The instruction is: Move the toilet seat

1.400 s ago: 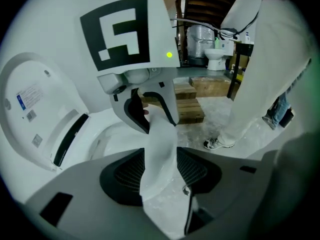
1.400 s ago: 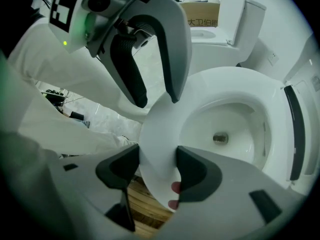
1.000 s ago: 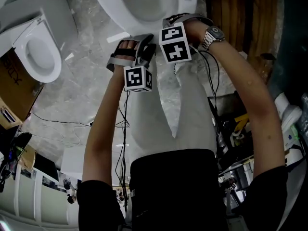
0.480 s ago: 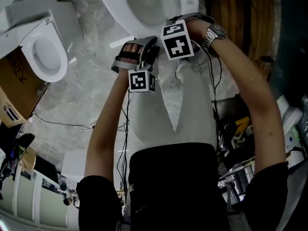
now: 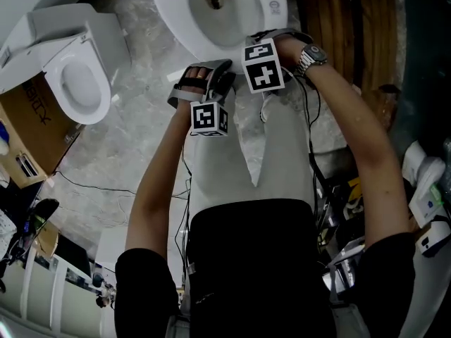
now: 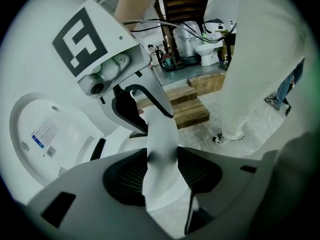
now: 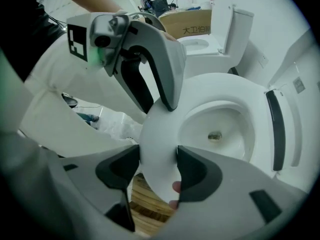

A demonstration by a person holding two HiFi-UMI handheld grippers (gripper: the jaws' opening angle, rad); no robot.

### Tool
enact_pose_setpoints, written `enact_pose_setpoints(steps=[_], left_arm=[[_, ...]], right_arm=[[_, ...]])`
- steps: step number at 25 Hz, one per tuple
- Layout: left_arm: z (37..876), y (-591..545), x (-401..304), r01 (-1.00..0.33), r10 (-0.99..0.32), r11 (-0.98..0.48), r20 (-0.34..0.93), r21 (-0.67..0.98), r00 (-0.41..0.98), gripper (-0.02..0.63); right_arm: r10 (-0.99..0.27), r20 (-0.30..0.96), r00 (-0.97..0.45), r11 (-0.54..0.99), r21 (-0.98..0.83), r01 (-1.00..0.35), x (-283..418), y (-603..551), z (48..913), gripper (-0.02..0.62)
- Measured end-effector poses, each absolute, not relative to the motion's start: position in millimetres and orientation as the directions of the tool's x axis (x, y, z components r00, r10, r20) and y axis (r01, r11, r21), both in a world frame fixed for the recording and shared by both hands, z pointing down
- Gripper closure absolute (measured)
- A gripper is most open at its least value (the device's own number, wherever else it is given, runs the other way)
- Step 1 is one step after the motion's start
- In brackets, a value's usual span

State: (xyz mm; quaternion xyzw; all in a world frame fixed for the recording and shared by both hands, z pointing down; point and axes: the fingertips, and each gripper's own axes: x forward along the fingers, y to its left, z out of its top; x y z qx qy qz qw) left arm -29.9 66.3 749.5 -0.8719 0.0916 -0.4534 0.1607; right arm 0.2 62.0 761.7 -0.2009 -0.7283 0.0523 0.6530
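Squarely within left claw (image 6: 161, 159) and right claw (image 7: 158, 166): toilet seat (image 7: 161, 131).

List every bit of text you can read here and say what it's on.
"大卫", then blurred characters: on the cardboard box.
Blue-printed sticker on the lid: too small to read.
Logo on the toilet: too small to read.

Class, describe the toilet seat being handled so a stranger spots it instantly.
On the grey marble floor stand two white toilets. The toilet seat rings the top-centre bowl. Unlike the toilet by the cardboard box, the left gripper and right gripper clamp its front edge.
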Motion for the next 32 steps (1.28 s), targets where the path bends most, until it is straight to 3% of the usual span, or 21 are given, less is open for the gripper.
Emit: enact_pose_setpoints(steps=[8, 17, 32], left_arm=[[740.0, 63.2, -30.1, 0.004, -0.269, -0.945, 0.785, -0.326, 0.558, 0.41], [710.2, 52.0, -32.3, 0.002, -0.256, -0.95, 0.779, -0.313, 0.573, 0.417], [667.0, 35.6, -35.7, 0.006, -0.271, -0.94, 0.756, -0.342, 0.596, 0.426]], right_arm=[[0.118, 0.969, -0.219, 0.988, -0.093, 0.124, 7.8, 59.2, 746.5, 0.356], [-0.183, 0.931, -0.316, 0.976, 0.21, 0.053, 23.1, 50.5, 714.2, 0.382], [-0.389, 0.894, -0.225, 0.91, 0.41, 0.058, 45.0, 24.9, 677.1, 0.402]])
